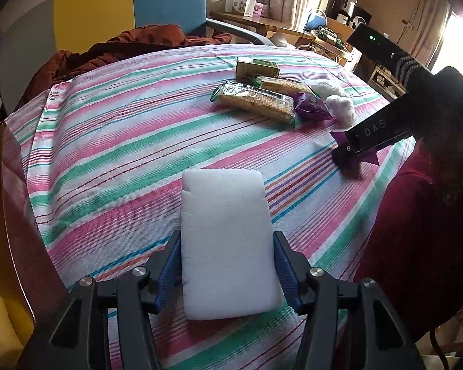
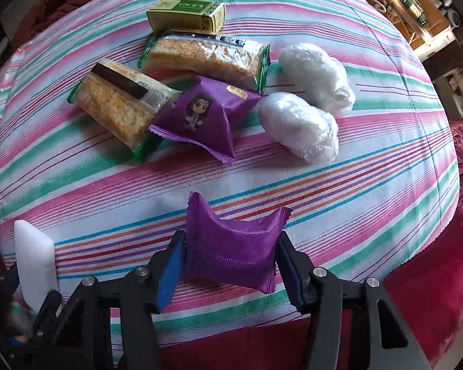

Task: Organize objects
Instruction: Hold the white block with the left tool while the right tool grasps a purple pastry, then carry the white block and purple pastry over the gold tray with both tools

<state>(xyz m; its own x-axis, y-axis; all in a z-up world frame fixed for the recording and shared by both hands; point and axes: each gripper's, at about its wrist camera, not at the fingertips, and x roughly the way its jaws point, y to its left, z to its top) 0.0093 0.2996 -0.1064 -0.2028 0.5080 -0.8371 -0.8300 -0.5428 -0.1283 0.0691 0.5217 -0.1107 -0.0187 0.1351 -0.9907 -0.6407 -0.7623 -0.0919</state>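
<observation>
Left wrist view shows the left tongs clamped on a white foam block just above the striped desk. Right wrist view shows the right tongs gripping a purple snack packet, near the snack pile. Best practice, I judge: lower each item slowly beside its matching kind, then release gently.

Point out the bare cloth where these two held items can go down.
Bare striped cloth lies wide open left of the white foam block, up to the brown blanket. A narrower free band runs between the held purple packet and the snack cluster. Around the cracker packs and white bundles it is crowded.
</observation>
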